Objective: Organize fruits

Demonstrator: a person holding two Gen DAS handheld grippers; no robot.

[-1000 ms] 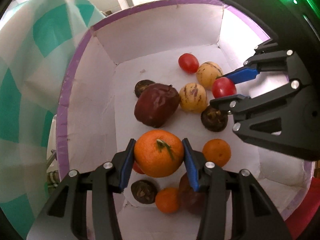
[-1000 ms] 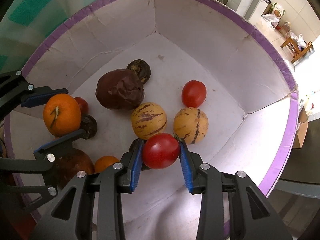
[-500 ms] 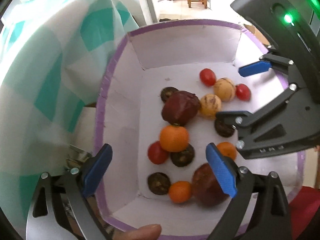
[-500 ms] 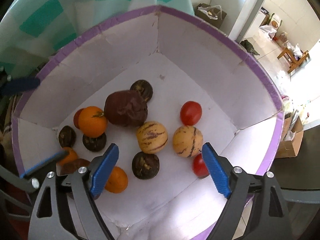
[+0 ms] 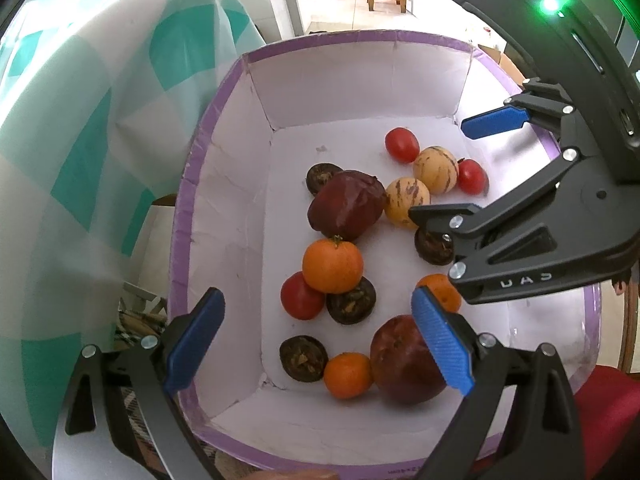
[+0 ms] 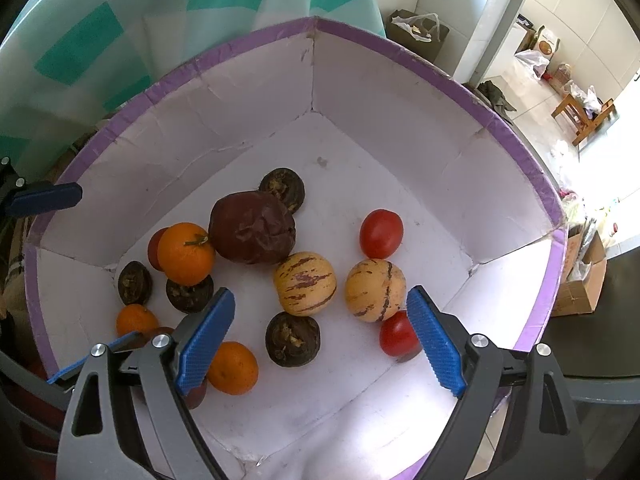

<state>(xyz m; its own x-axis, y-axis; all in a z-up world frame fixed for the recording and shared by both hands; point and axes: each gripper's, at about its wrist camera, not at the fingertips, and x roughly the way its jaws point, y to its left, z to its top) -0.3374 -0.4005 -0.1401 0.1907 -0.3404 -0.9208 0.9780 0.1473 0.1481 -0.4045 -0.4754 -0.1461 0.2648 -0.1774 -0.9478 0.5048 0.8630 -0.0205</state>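
both grippers hang over a white box (image 5: 224, 216) with a purple rim, and neither holds anything. the left gripper (image 5: 316, 340) stands wide open above the near end of the box, its blue pads well apart with only loose fruit showing between them. the right gripper (image 6: 320, 336) has its jaws opening, nothing pressed between the pads; in the left wrist view it reaches in over the box's right wall.

all the fruit lies on the box floor. a large orange (image 5: 333, 266) sits near the middle of the floor, leaning on a red tomato (image 5: 302, 295) and a dark brown fruit (image 5: 351, 300), and touching a big wrinkled maroon fruit (image 5: 347, 205) behind it. behind that fruit, toward the far wall, lies a second dark brown fruit (image 5: 322, 178). two yellow striped melons (image 6: 305, 282) lie side by side toward the right wall, one touching the maroon fruit. a tomato (image 6: 381, 233) rests beyond them toward the far right corner, and another tomato (image 6: 398, 338) lies just beside the right melon, close to the right gripper's right pad. a third dark fruit (image 6: 293, 339) sits just in front of the left melon.

along the near wall lie a dark brown fruit (image 5: 303, 358), a small orange (image 5: 347, 375) and a dark red apple-like fruit (image 5: 404, 360), each touching the next. another small orange (image 5: 440, 292) shows partly behind the left gripper's right pad.

a teal and white checked cloth (image 5: 80, 160) hangs beside the box's left wall.
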